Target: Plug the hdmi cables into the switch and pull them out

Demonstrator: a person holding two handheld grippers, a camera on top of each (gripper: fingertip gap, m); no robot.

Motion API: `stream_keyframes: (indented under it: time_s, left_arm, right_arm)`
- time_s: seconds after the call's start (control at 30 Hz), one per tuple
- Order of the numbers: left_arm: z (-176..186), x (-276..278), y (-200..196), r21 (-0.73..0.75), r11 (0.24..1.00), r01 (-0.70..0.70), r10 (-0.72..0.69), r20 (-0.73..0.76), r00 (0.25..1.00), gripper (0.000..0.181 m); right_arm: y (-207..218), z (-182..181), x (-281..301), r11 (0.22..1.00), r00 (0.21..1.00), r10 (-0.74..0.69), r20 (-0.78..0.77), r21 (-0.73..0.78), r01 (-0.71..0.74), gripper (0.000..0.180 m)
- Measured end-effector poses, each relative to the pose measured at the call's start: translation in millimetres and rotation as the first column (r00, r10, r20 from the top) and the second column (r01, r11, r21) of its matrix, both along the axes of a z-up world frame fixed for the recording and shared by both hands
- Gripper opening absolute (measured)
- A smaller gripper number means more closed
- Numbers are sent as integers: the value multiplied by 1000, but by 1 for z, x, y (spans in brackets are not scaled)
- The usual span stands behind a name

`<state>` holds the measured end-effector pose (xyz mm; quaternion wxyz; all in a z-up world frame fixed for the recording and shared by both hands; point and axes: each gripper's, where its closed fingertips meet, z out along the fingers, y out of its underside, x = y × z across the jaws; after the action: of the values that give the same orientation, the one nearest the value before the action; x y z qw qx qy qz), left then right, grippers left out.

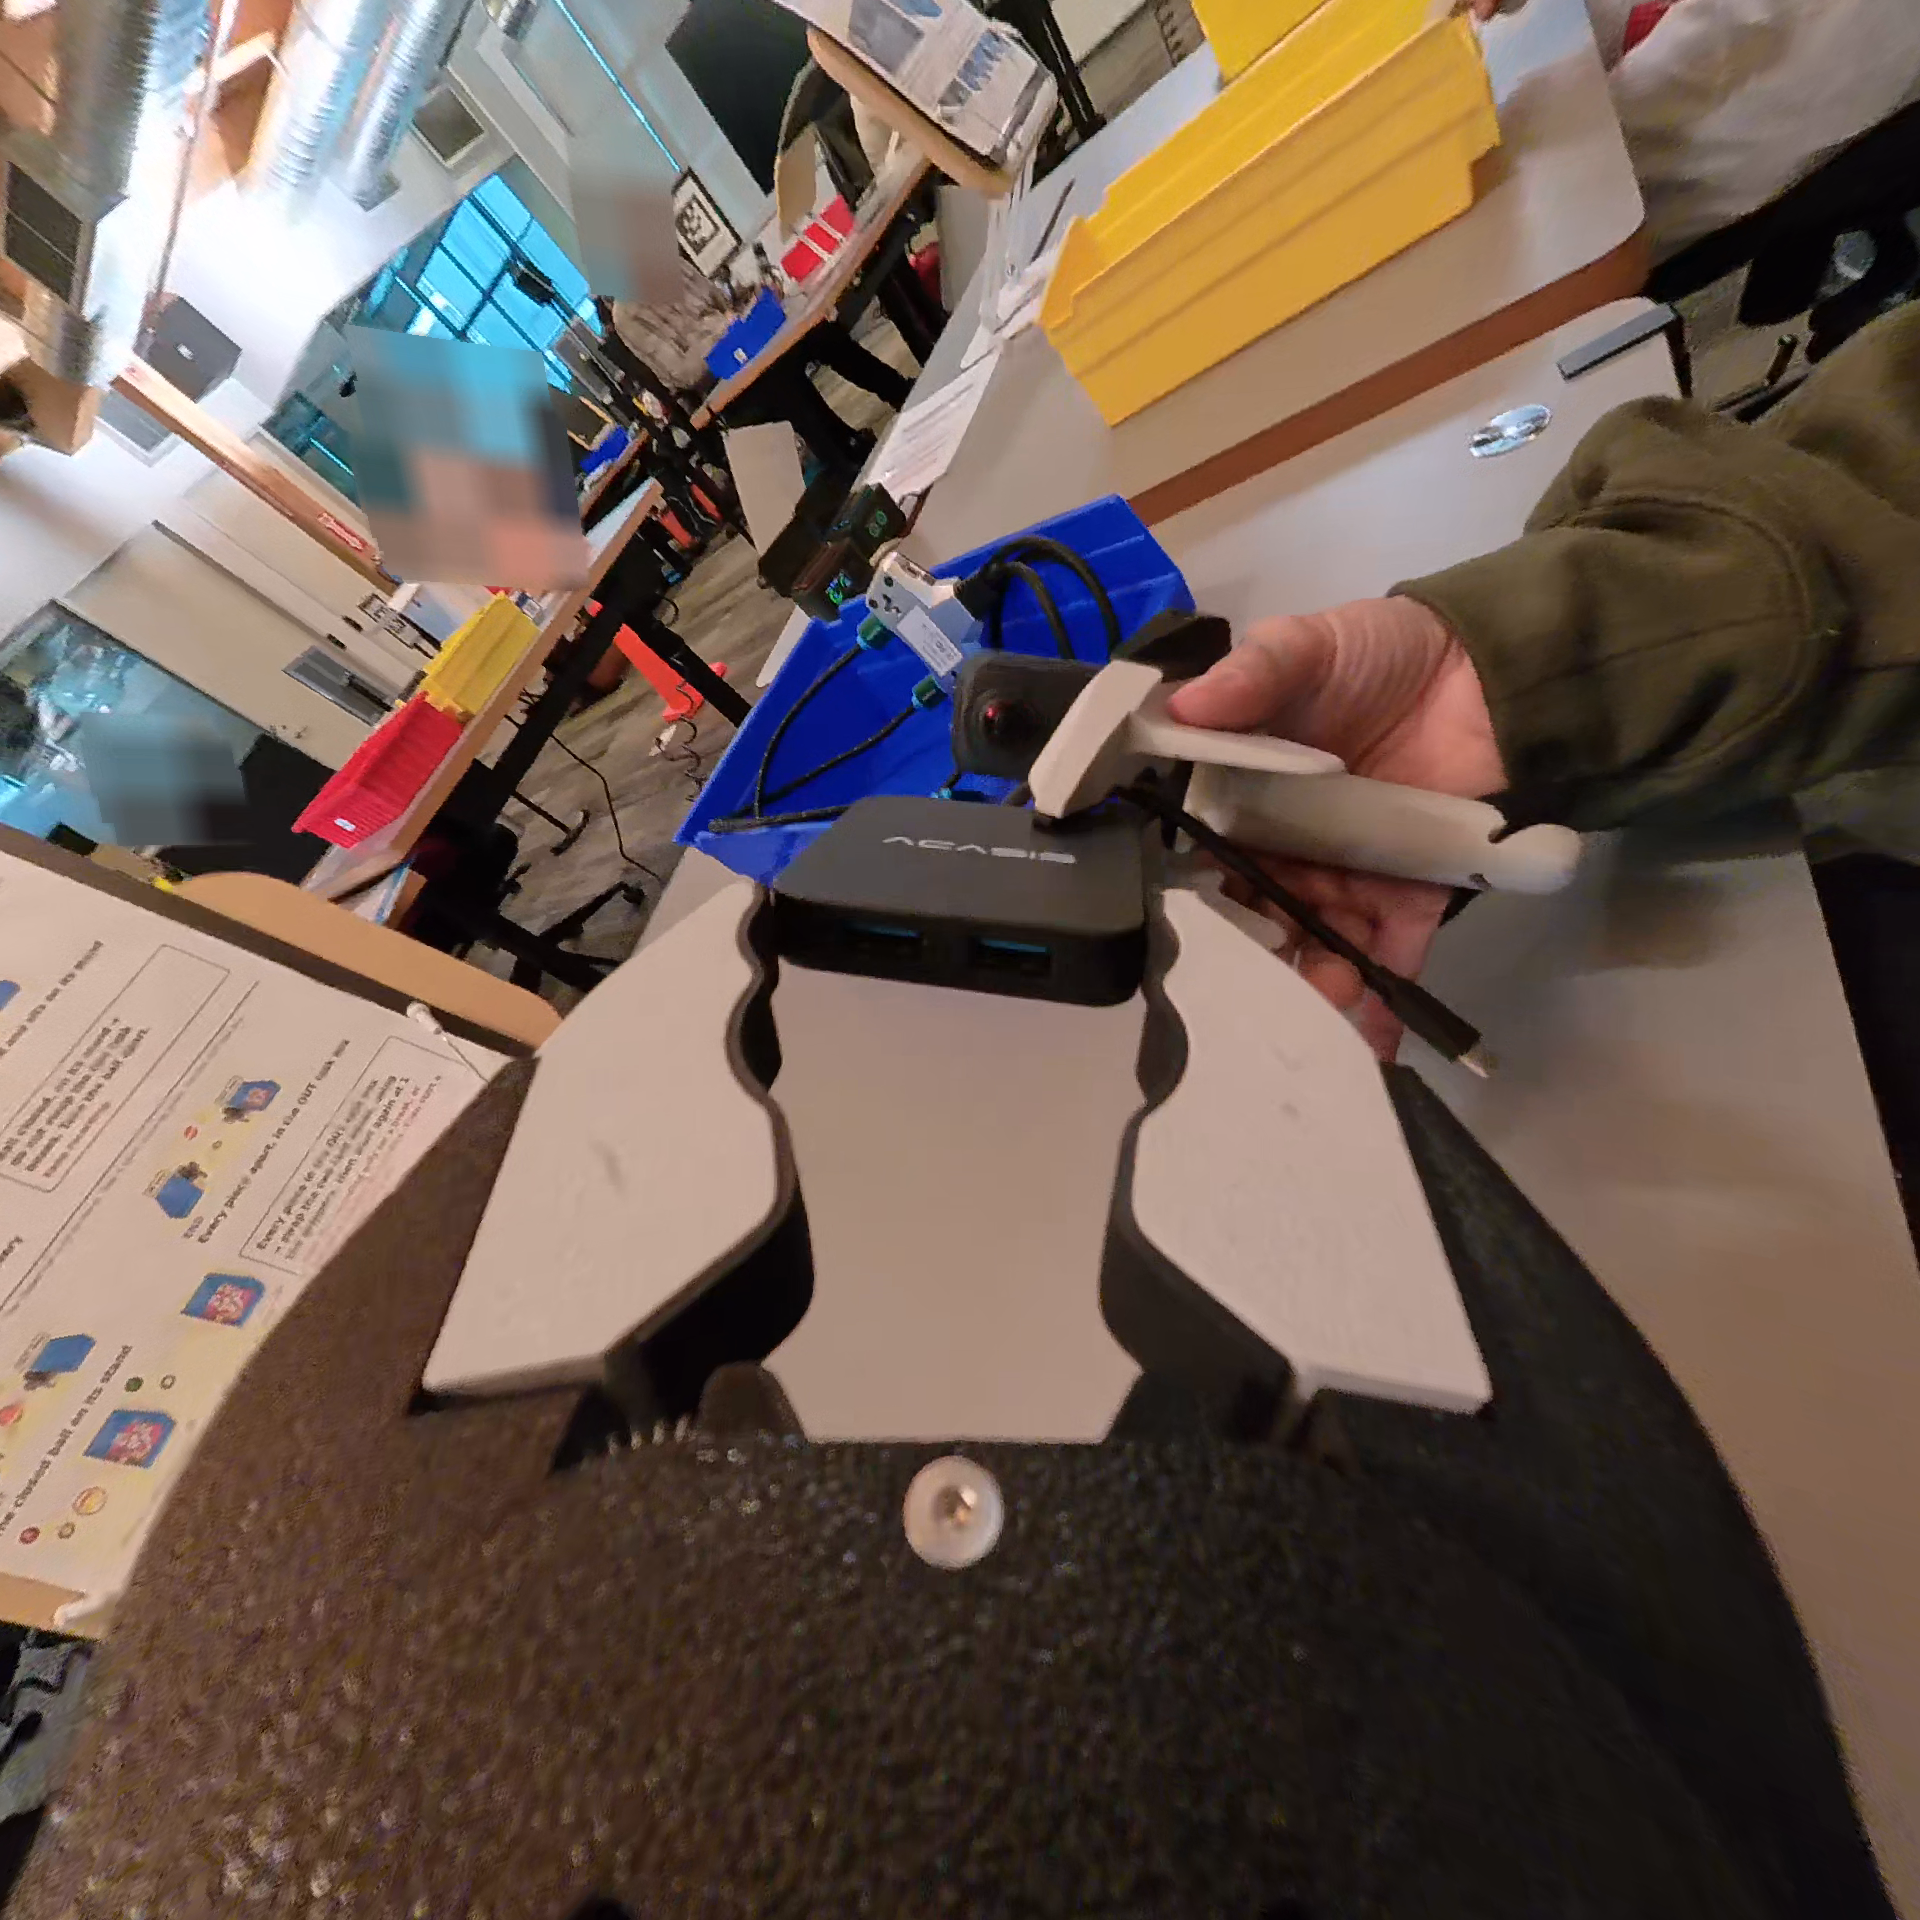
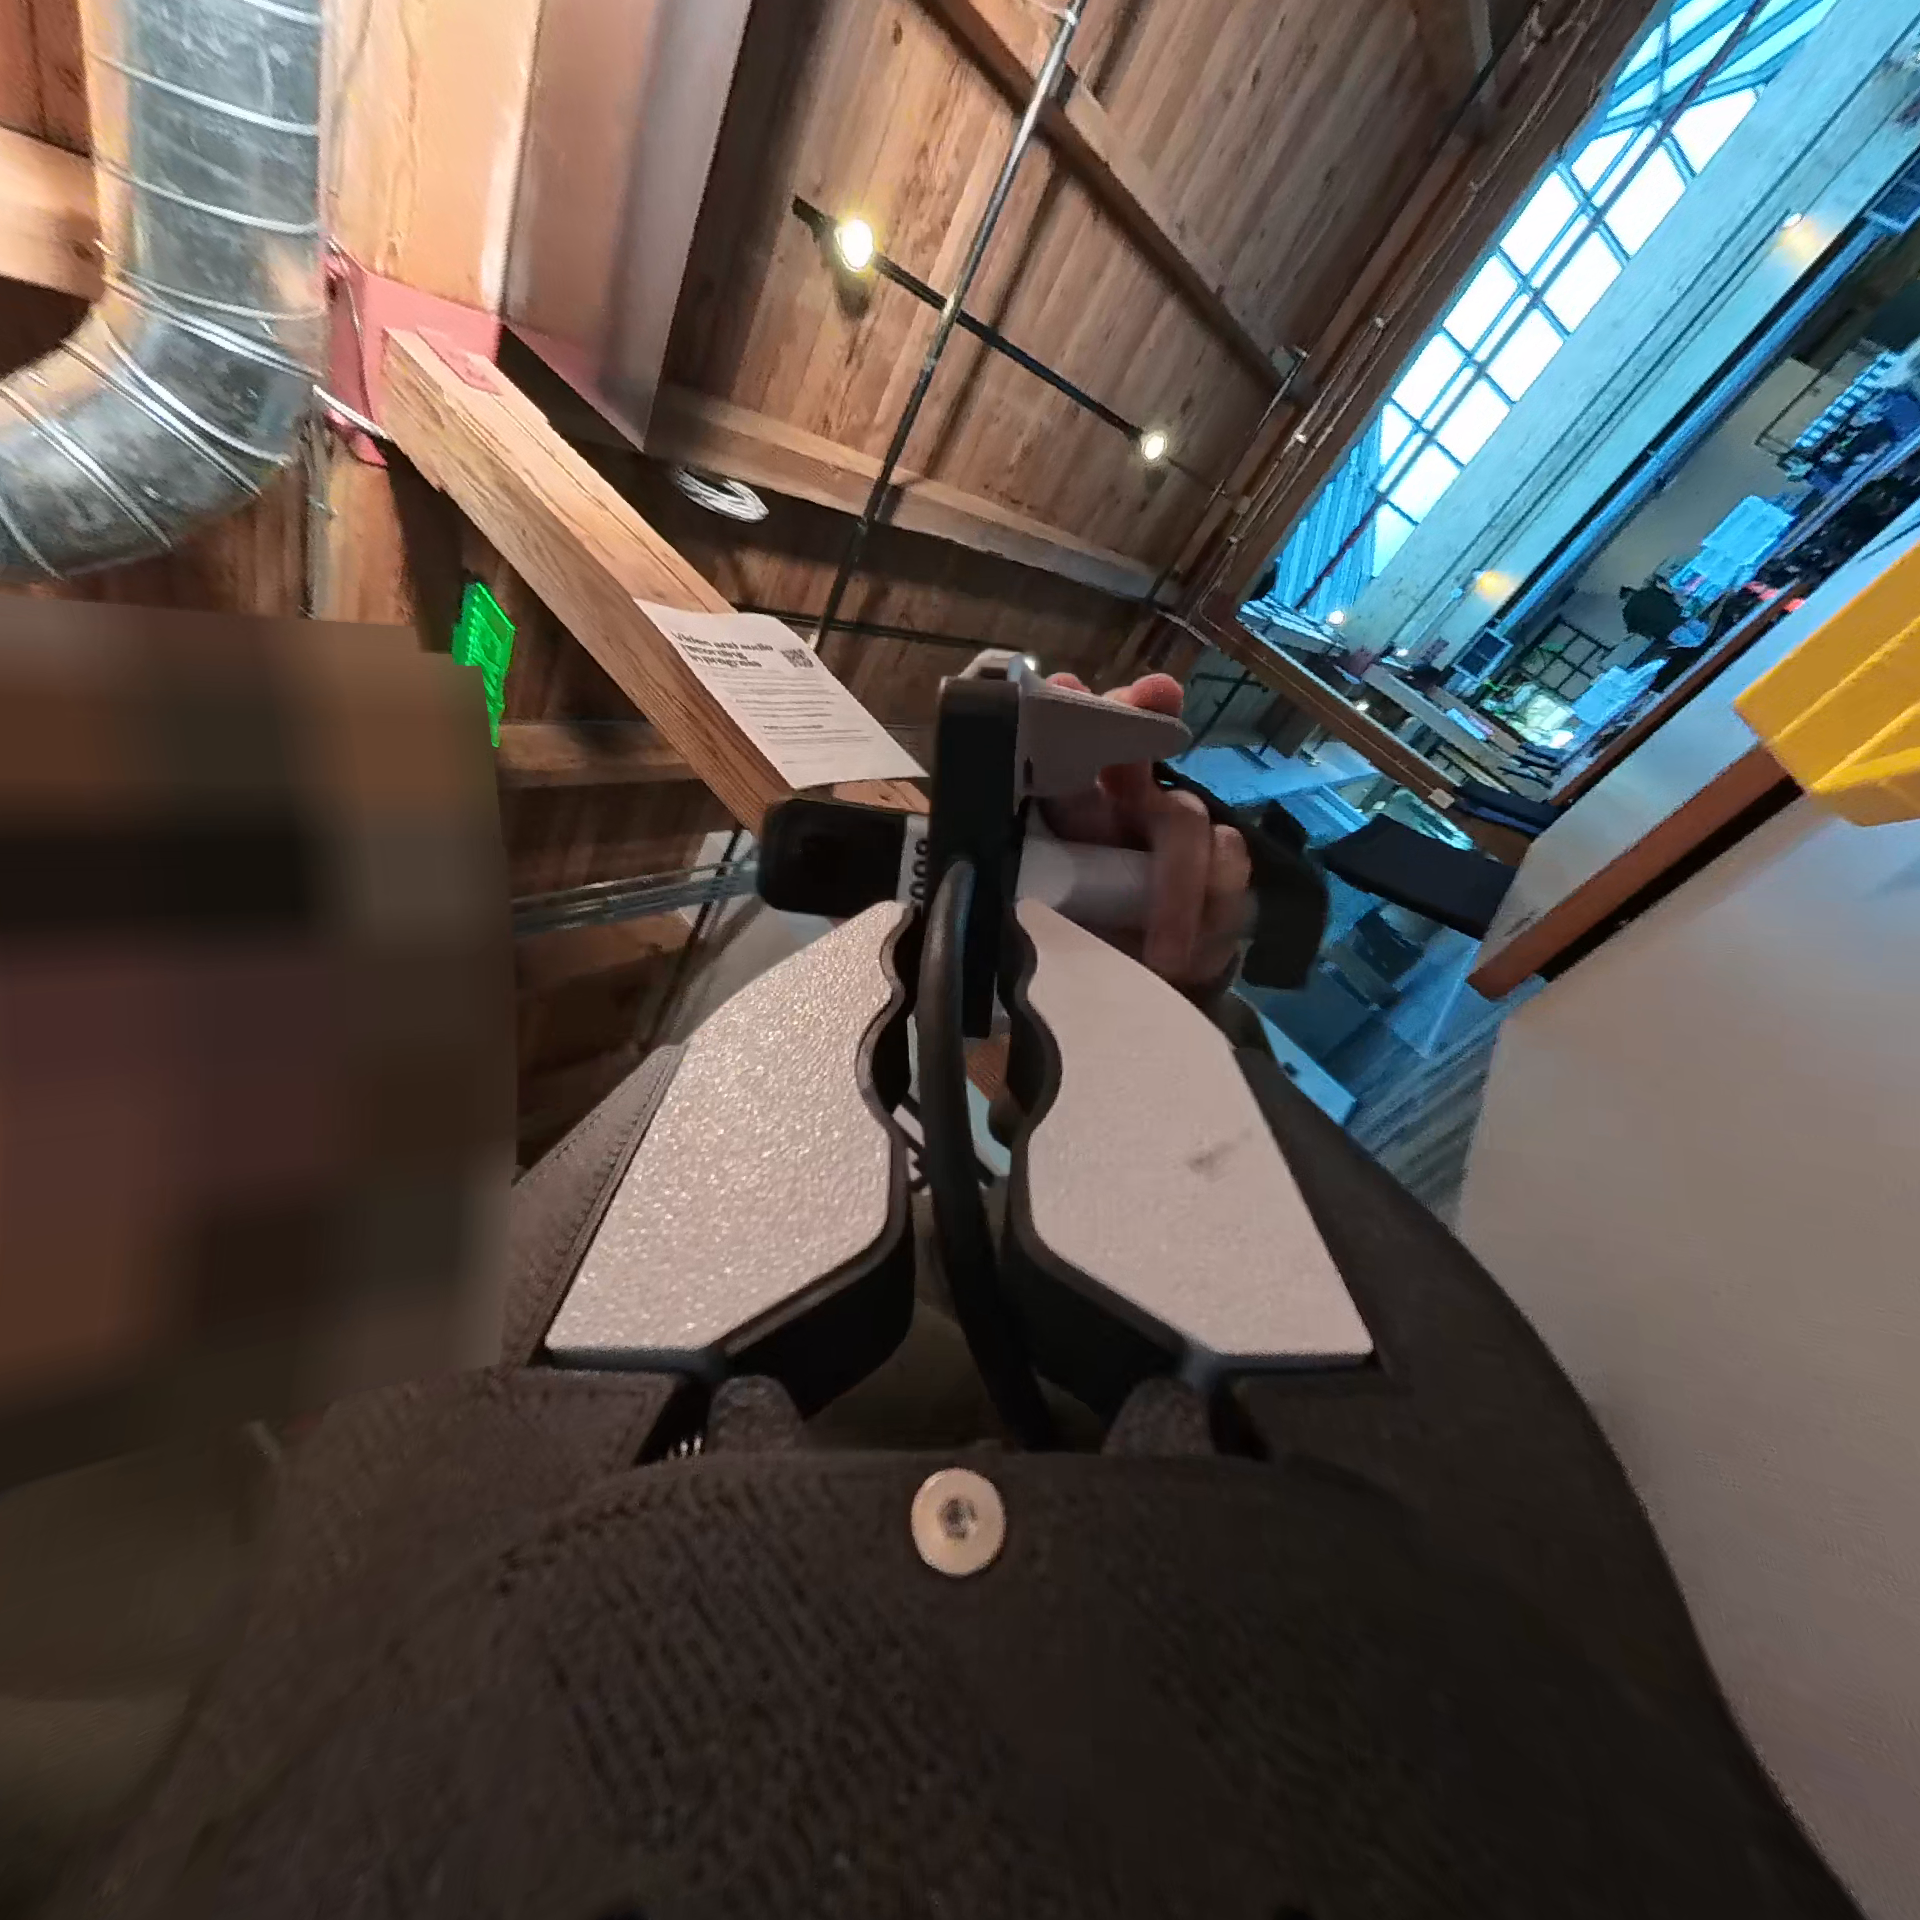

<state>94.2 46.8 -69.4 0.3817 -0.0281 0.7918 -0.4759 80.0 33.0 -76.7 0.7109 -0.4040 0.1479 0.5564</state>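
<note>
The left gripper (image 1: pixel 956 935) holds the flat black plastic switch box (image 1: pixel 966 894) clear of the grey desk (image 1: pixel 1683 1195), jaws clamped on its two sides. Behind it, the right gripper (image 2: pixel 961 987) has its jaws narrowed on a thin black cable (image 2: pixel 956 1143) at the switch's rear edge. Its loose end (image 1: pixel 1455 1049) dangles. A skewed plug could jam or lever the switch out. Beyond sits a blue plastic bin (image 1: pixel 1091 561).

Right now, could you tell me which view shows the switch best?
The left wrist view: the switch shows its top and blue ports, clamped between the left gripper fingers. The right wrist view shows only its thin edge.
</note>
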Motion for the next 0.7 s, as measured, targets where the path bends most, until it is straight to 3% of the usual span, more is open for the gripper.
stream_keyframes:
  time_s: [0.23, 0.5, 0.7]
  left_arm:
    - [-10, 2, 4, 21, 991, -134, 135, -129, 982, 66]
    - [-11, 0, 0, 59, 972, -225, 233, -198, 952, 66]
    - [-8, -1, 3, -56, 974, -221, 196, -294, 936, 66]
  right_arm:
    - [1, -9, 12, 992, 984, -126, 127, -8, 128, 19]
    - [1, -18, 23, 988, 979, -155, 129, -5, 157, 33]
    - [3, -20, 23, 962, 934, -246, 260, -55, 269, 61]
